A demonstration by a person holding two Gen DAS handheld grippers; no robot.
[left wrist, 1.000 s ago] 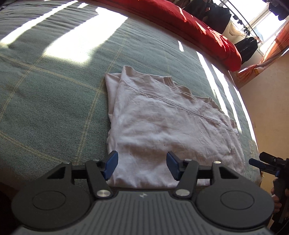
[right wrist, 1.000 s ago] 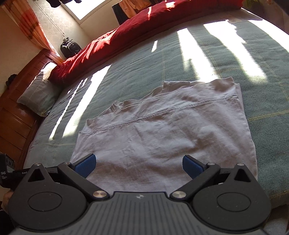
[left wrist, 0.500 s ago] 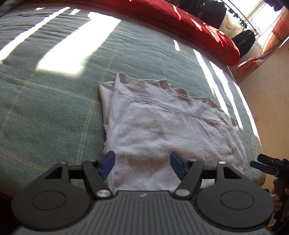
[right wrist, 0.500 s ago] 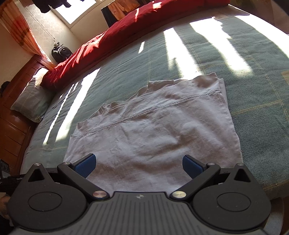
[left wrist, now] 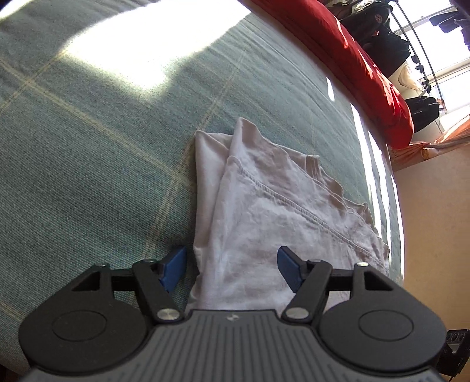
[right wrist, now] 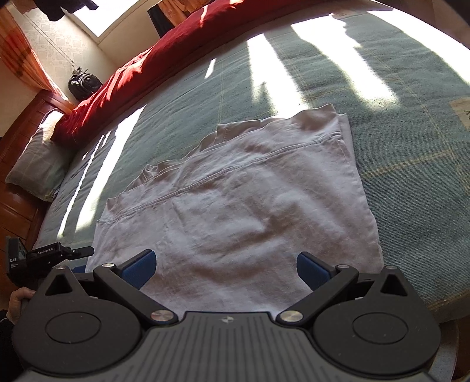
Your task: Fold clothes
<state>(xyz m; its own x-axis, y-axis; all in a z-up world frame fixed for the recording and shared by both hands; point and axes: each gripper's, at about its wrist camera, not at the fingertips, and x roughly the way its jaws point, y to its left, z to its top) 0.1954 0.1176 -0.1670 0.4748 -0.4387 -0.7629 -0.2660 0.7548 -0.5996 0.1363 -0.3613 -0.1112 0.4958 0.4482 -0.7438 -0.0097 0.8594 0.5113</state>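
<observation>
Shirt (left wrist: pixel 282 223) (folded) on bed (left wrist: pixel 88 164); left tongs (left wrist: pixel 232 266), right tongs (right wrist: pixel 224 269) released

A bed (right wrist: pixel 396 97) spread with a green blanket crossed by pale yellow check lines. Bands of sunlight (right wrist: pixel 340 53) fall across it, alternating with shadow. Along the far side lies a rolled red duvet (right wrist: pixel 152 64); a grey-green pillow (right wrist: pixel 38 164) rests at the head, against a reddish wooden headboard (right wrist: pixel 17 138). Beyond: pale patterned wall, a bright window (right wrist: pixel 114 14) and an orange curtain (right wrist: pixel 23 50). Dark garments (left wrist: pixel 384 41) hang near a second bright window (left wrist: pixel 449 55), with a plain cream wall (left wrist: pixel 434 220) below.
</observation>
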